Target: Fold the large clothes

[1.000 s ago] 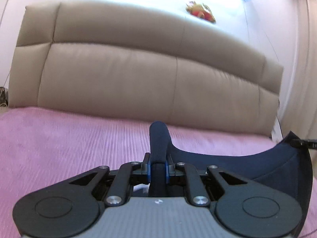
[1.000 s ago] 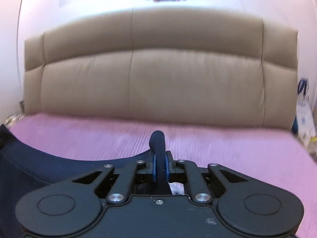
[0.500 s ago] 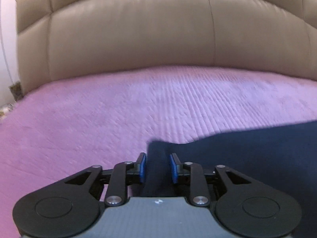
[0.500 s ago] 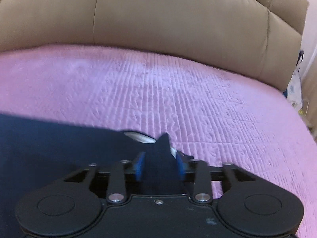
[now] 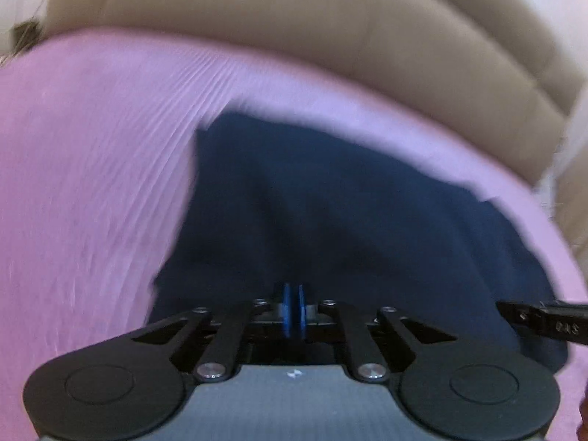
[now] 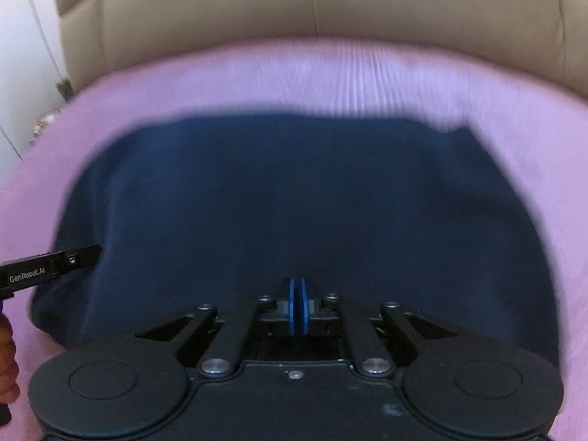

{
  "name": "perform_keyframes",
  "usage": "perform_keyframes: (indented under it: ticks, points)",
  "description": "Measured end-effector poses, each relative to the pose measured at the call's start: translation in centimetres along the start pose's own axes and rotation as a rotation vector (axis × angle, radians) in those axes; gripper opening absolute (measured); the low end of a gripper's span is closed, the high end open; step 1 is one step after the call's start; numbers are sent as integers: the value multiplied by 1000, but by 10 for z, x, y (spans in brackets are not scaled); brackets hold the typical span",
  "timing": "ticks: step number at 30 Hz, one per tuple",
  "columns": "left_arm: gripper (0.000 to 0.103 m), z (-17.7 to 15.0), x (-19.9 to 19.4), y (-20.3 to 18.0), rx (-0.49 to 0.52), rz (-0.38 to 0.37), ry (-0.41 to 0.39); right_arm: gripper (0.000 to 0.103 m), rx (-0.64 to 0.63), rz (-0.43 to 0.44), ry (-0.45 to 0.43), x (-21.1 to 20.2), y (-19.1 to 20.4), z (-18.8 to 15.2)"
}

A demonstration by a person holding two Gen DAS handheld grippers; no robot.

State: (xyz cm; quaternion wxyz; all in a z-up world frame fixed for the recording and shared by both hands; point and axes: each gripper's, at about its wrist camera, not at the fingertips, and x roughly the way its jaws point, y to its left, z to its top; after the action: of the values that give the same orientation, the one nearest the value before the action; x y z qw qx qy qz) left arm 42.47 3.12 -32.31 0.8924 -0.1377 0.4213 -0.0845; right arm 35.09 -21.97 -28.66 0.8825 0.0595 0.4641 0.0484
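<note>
A dark navy garment [image 5: 330, 220] lies spread flat on the pink bedspread [image 5: 92, 183]; it fills the middle of the right wrist view [image 6: 294, 198] too. My left gripper [image 5: 294, 290] is shut with its blue pads together, empty, above the garment's near edge. My right gripper [image 6: 296, 286] is also shut and empty above the near edge. The right gripper's side shows at the right of the left wrist view [image 5: 544, 321]. The left gripper's side shows at the left of the right wrist view [image 6: 47, 266].
A beige padded headboard [image 6: 312, 7] runs along the far side of the bed. The pink bedspread [image 6: 367, 73] surrounds the garment on all sides. A white wall and floor clutter [image 6: 22, 73] lie off the bed's left.
Both grippers let go of the garment's far corners, pulled back toward the near edge and tilted down. Their jaws went from shut on cloth, to open, to shut empty. The garment now lies flat.
</note>
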Motion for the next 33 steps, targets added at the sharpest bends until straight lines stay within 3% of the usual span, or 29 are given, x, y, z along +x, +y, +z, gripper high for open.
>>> perform_keyframes:
  ticks: [3, 6, 10, 15, 17, 20, 23, 27, 33]
  points:
    - [3, -7, 3, 22, -113, -76, -31, 0, 41, 1, -15, 3, -4, 2]
    - [4, -4, -20, 23, -133, -61, -44, 0, 70, 16, 1, -5, -12, 15]
    - [10, -23, -79, 33, -197, -80, -139, 4, 49, 86, -148, -59, -4, 24]
    - [33, -55, -107, 46, -351, -30, -167, 7, -22, 91, -166, -58, 27, 13]
    - [44, -70, -104, 54, -466, -34, -154, 7, -28, 55, -149, -48, 35, 4]
    - [47, -79, -87, 68, -598, -82, -107, 6, -3, 5, -70, -18, 38, -14]
    - [53, -87, -65, 79, -703, -144, -110, 6, 37, 15, -90, -7, 33, -23]
    - [55, -78, -41, 79, -771, -210, -189, 6, 62, 25, -79, -11, 28, -22]
    - [55, -83, -40, 73, -837, -220, -249, 6, 69, 41, -89, -16, 26, -27]
